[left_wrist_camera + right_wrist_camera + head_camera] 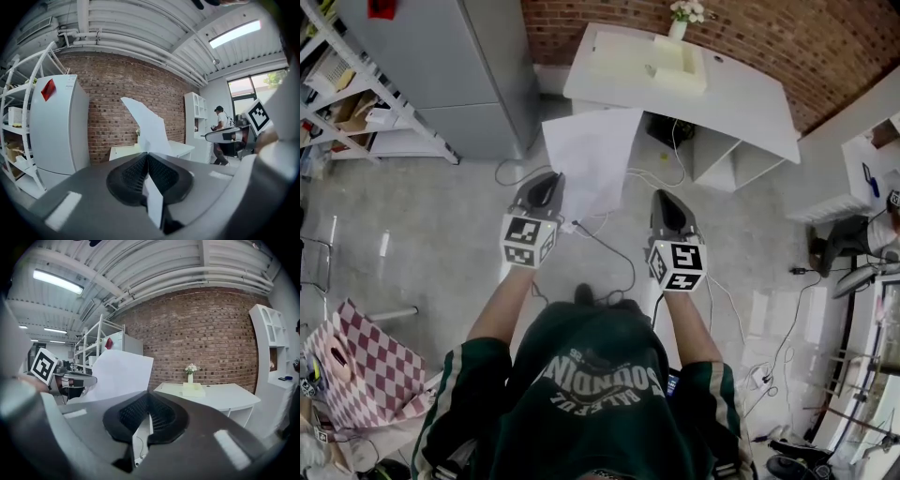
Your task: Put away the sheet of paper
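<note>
A white sheet of paper [592, 155] hangs in the air in front of me, above the floor and short of the white table [750, 112]. My left gripper [551, 178] is shut on the sheet's lower left corner. In the left gripper view the sheet [149, 125] rises edge-on from the closed jaws of the left gripper [147, 154]. My right gripper [664, 195] is beside it to the right, apart from the sheet. Its jaws meet at the tips of the right gripper [149, 397] with nothing between them, and the sheet [117, 376] shows to its left.
On the table lie a pale box [677, 64] and a vase of flowers [684, 13]. A grey fridge [459, 66] and a shelf rack [356, 94] stand at the left. Cables [609, 246] trail over the floor. A checkered bag [366, 366] sits near my left side. A person [219, 127] stands far off.
</note>
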